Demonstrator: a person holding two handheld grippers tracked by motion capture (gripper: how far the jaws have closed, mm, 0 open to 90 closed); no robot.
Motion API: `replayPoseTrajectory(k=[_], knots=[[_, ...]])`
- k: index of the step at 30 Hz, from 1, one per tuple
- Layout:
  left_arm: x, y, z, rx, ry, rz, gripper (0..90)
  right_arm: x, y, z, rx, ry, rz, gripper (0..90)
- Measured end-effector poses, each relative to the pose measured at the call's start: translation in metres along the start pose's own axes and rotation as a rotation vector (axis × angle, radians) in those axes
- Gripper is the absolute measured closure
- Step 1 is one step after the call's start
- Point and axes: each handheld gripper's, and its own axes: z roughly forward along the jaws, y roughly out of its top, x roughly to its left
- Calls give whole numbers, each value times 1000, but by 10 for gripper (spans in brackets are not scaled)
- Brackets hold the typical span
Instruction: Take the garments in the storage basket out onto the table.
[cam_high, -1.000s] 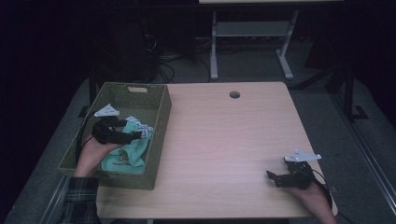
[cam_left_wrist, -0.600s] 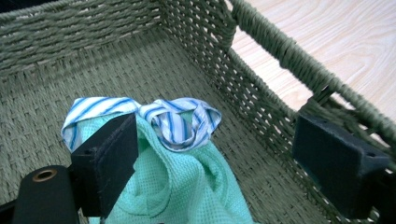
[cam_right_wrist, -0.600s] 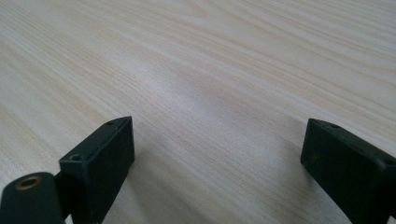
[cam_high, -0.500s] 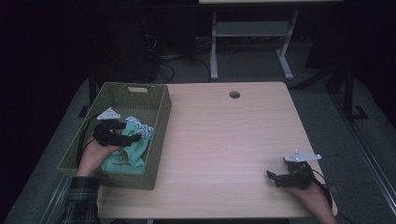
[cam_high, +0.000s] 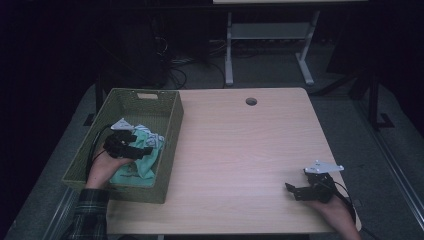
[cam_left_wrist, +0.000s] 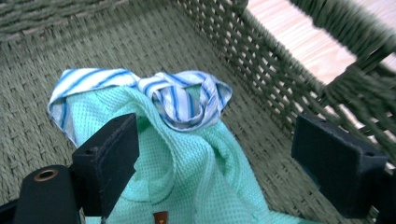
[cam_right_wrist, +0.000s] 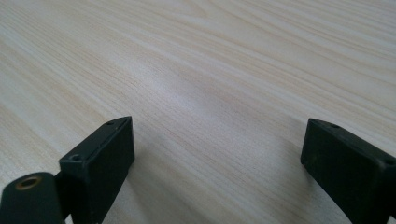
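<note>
A green woven basket (cam_high: 167, 135) stands at the table's left side. Inside it lies a mint green mesh cloth (cam_left_wrist: 196, 177) with a blue-and-white striped cloth (cam_left_wrist: 182, 95) bunched on its far end. My left gripper (cam_high: 134, 148) is down inside the basket, open, its jaws spread to either side of the mint cloth (cam_high: 137, 167) without pinching it. My right gripper (cam_high: 298, 190) rests open near the table's front right corner, over bare wood (cam_right_wrist: 210, 93), with nothing between its jaws.
The basket's right wall (cam_left_wrist: 299, 79) runs close beside my left gripper's right jaw. A round cable hole (cam_high: 251, 101) sits near the table's far edge. Beyond the table a white metal frame (cam_high: 265, 45) stands on the dark floor.
My left gripper has dropped lower and nearer within the basket, toward the mint cloth. The right gripper has stayed put.
</note>
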Motion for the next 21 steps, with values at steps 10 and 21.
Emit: replayPoseTrajectory(k=[10,21], knots=[[-1,-1,9,79,11,0,158,0,0,0,0,0,0,94],[1,-4,14,139,15,-25,202,0,0,0,0,0,0,94]])
